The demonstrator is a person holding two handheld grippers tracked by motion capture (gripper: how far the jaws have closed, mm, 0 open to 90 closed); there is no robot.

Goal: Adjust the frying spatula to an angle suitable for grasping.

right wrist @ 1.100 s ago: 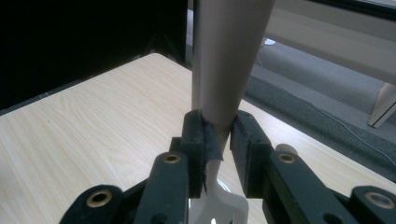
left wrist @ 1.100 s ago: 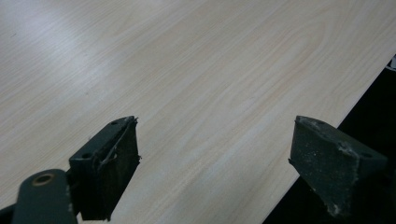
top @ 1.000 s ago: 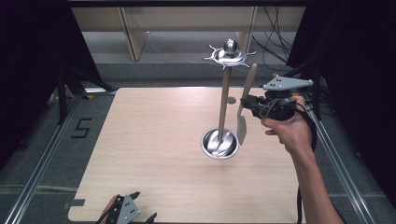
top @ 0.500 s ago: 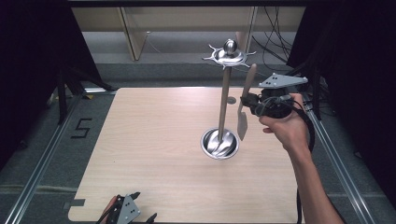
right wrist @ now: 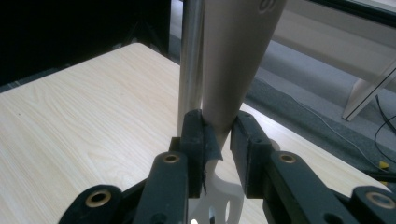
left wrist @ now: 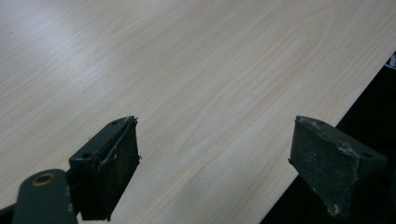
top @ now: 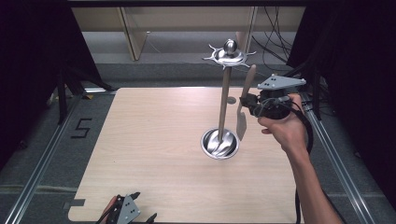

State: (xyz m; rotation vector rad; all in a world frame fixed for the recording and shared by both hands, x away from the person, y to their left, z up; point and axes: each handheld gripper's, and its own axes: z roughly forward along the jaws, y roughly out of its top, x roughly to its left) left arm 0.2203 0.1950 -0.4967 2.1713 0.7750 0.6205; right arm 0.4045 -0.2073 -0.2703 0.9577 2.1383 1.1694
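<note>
Fingers of right gripper [top: 246, 103] pinch one spatula [top: 242, 122] beside one stand [top: 223, 107]; left gripper [left wrist: 215, 172] fingers spread.

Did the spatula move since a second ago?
No. In the high view the spatula, clamped in the right gripper, hangs at the same spot beside the metal stand, its blade just right of the stand's bowl base.
</note>
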